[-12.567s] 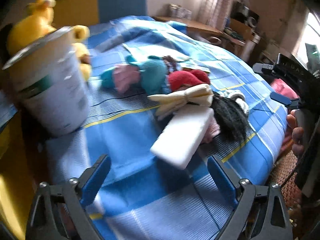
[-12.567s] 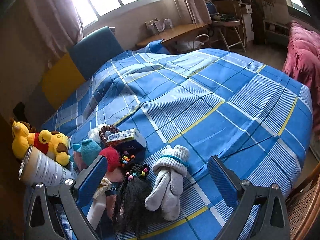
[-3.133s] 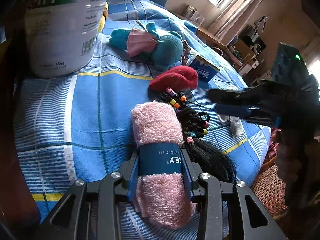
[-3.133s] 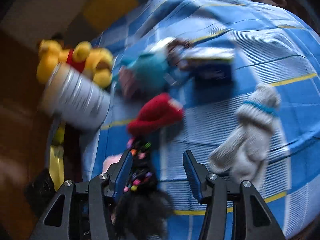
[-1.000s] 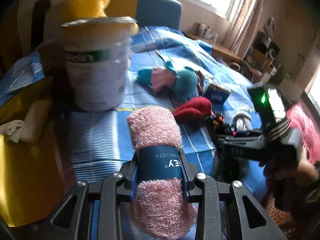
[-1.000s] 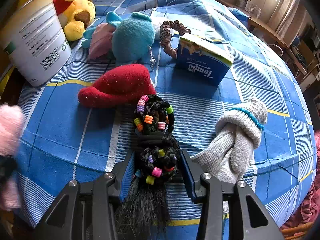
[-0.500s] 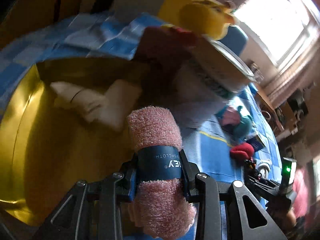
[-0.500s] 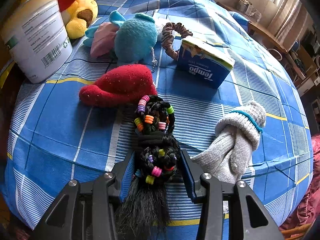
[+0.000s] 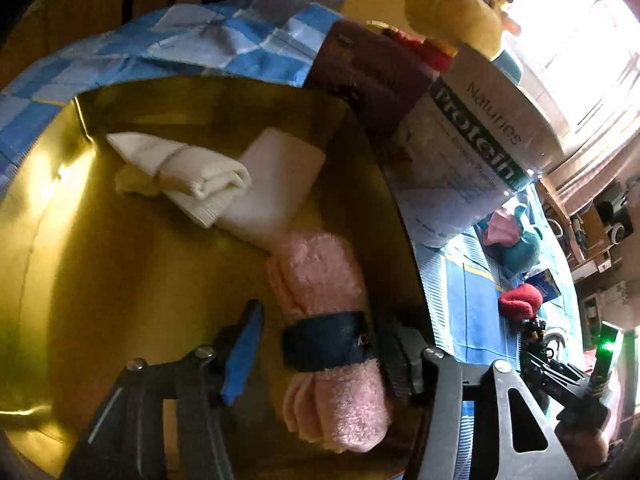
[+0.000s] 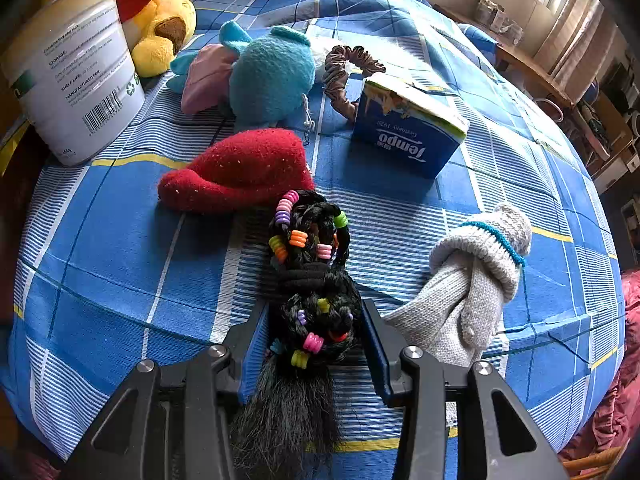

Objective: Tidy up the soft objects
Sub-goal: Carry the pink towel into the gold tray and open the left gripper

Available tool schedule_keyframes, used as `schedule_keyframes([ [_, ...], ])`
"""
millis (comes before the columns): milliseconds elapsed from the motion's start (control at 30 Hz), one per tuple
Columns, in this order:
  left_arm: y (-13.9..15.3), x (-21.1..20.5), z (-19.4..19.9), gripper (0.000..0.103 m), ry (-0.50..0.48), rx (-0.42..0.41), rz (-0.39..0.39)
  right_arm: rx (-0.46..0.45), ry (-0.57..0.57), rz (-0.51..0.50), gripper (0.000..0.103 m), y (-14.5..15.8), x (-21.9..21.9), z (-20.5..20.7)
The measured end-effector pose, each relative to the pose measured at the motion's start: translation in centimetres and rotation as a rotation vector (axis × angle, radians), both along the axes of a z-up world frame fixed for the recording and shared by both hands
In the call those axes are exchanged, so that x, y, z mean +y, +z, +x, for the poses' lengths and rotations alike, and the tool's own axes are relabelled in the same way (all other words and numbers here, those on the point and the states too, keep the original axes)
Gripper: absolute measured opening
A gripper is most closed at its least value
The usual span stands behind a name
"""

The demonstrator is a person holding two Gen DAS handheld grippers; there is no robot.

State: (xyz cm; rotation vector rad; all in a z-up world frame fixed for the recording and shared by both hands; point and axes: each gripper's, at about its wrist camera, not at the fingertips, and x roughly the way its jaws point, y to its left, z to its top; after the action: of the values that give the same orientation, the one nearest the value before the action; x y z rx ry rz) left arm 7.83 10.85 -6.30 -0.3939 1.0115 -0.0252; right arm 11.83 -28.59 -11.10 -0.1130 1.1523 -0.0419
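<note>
My left gripper (image 9: 320,344) is open over a yellow bin (image 9: 80,280). The rolled pink washcloth (image 9: 324,320) with a dark band lies between its fingers, resting in the bin beside a cream cloth (image 9: 188,180) and a white pad (image 9: 276,188). My right gripper (image 10: 316,344) is shut on a black braided hairpiece with coloured beads (image 10: 312,276) that lies on the blue checked bedspread (image 10: 400,220). Ahead lie a red plush (image 10: 240,168), a teal and pink plush (image 10: 260,76), grey gloves (image 10: 468,288) and a yellow bear (image 10: 156,12).
A white protein tub (image 10: 72,68) stands at the bed's left edge, next to the bin; it also shows in the left wrist view (image 9: 472,136). A blue tissue pack (image 10: 404,132) and a brown scrunchie (image 10: 344,72) lie behind the plush toys.
My left gripper has opened and let the pink washcloth go into the yellow bin. My right gripper stays shut on the hairpiece and has hardly moved.
</note>
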Motion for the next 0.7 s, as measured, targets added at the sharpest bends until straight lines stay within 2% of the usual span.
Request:
schedule_keyframes([
  [100,1.0,0.6,-0.8,0.073,0.008,-0.026,0.051,-0.002,0.0,-0.001,0.044,0.0,0.0,0.0],
  [233,2.3,1.5,-2.0,0.073,0.038,-0.046,0.091,-0.006,0.001,-0.01,0.044,0.0,0.0,-0.1],
  [300,3.0,1.8,-2.8,0.073,0.053,-0.082,0.138,-0.007,0.001,-0.015,0.044,0.0,0.0,-0.2],
  [433,4.5,2.0,-4.2,0.083,0.07,-0.151,0.209,-0.013,0.002,-0.033,0.044,0.0,0.2,-0.3],
  [600,5.7,2.4,-5.5,0.089,0.067,-0.213,0.248,-0.023,0.014,-0.049,0.039,0.0,0.8,-0.5],
  [700,5.9,2.6,-6.0,0.09,0.07,-0.222,0.261,-0.019,0.011,-0.041,0.036,0.2,0.9,-0.6],
])
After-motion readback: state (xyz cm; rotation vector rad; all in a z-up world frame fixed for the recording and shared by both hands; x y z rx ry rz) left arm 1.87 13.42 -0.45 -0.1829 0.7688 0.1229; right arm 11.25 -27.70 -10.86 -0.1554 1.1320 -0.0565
